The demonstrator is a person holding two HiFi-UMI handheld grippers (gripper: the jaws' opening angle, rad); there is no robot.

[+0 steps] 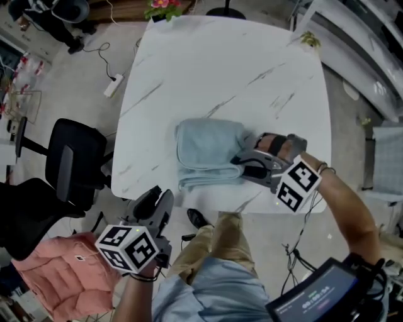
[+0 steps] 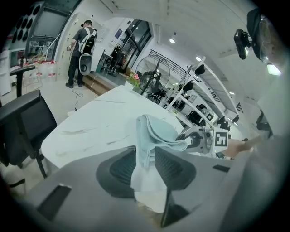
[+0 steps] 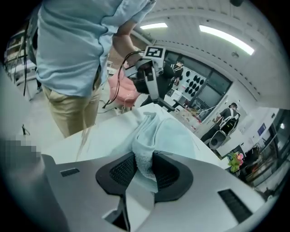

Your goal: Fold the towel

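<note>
A light blue towel (image 1: 206, 153) lies folded into a thick pad near the front edge of the white marble table (image 1: 208, 69). My right gripper (image 1: 244, 165) reaches in at the towel's right edge. In the right gripper view a bunched fold of the towel (image 3: 167, 136) lies between the parted jaws of the right gripper (image 3: 144, 159), which stands open. My left gripper (image 1: 155, 200) hangs off the table's front left corner, well apart from the towel. It is open and empty; the left gripper (image 2: 145, 154) looks across the table (image 2: 99, 122) at the towel (image 2: 153, 131).
A black office chair (image 1: 75, 160) stands left of the table, with a pink padded jacket (image 1: 66, 277) below it. A flower pot (image 1: 162, 7) sits at the table's far edge. A power strip (image 1: 114, 85) lies on the floor. A person (image 2: 82, 50) stands far behind.
</note>
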